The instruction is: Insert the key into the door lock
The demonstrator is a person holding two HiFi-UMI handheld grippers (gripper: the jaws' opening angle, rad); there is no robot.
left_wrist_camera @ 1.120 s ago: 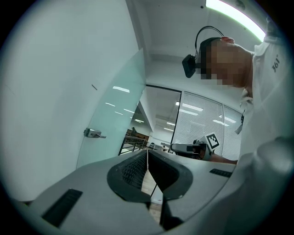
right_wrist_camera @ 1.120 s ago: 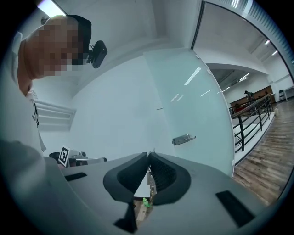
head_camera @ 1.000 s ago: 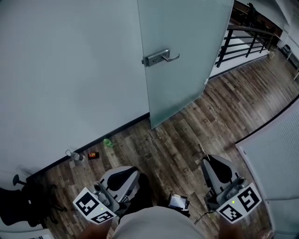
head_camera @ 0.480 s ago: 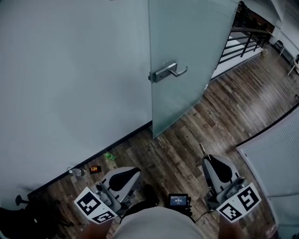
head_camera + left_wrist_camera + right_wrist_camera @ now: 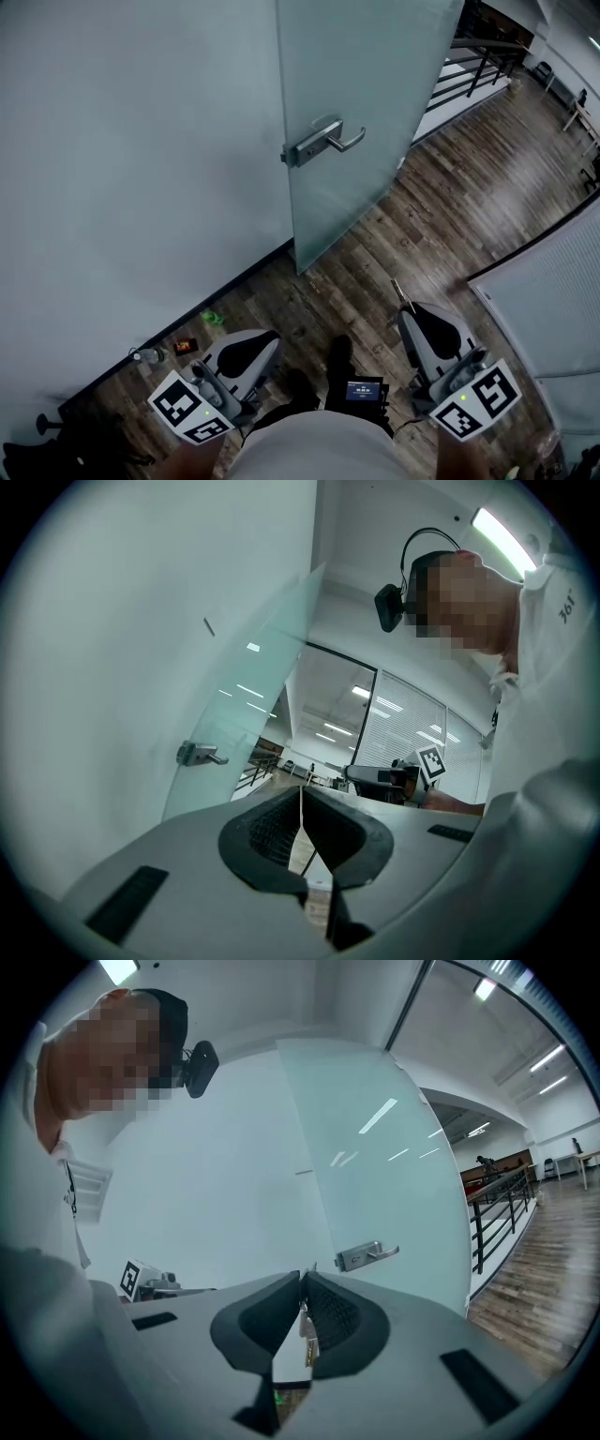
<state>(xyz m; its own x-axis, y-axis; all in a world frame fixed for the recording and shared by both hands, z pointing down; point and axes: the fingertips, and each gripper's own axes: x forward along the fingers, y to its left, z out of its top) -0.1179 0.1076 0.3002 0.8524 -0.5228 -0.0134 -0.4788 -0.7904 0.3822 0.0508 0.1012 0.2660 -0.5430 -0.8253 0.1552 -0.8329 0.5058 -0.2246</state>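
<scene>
Left gripper (image 5: 269,339): held low at the left of the head view, marker cube nearest the person; in the left gripper view (image 5: 301,796) its jaws are seen pressed together with nothing between them.
Right gripper (image 5: 406,315): held low at the right of the head view; in the right gripper view (image 5: 302,1279) its jaws are seen closed on the key.
Key (image 5: 307,1331): pinched between the right gripper's dark pads; a thin tip (image 5: 400,292) is seen projecting past the jaw tips in the head view; it is kept well apart from the door and the lever handle.
Glass door (image 5: 366,84): a frosted panel set beside a pale wall (image 5: 131,141); its lower corner is seen forward of the wall's base line, so the panel is swung out a little.
Lever handle (image 5: 323,139): silver, mounted on a plate near the door's left edge; the lever is pointed to the right in the head view; it is also seen in the left gripper view (image 5: 201,754) and the right gripper view (image 5: 367,1255); a keyhole cannot be made out.
Floor (image 5: 450,216): dark wood planks.
Wall base: a green scrap (image 5: 214,319), a small orange item (image 5: 185,346) and a clear bottle (image 5: 146,355) are lying there.
Screen device (image 5: 364,389): small, dark, lit; seen at the person's waist between the two grippers.
Railing (image 5: 469,70): black bars, seen past the door's right edge.
</scene>
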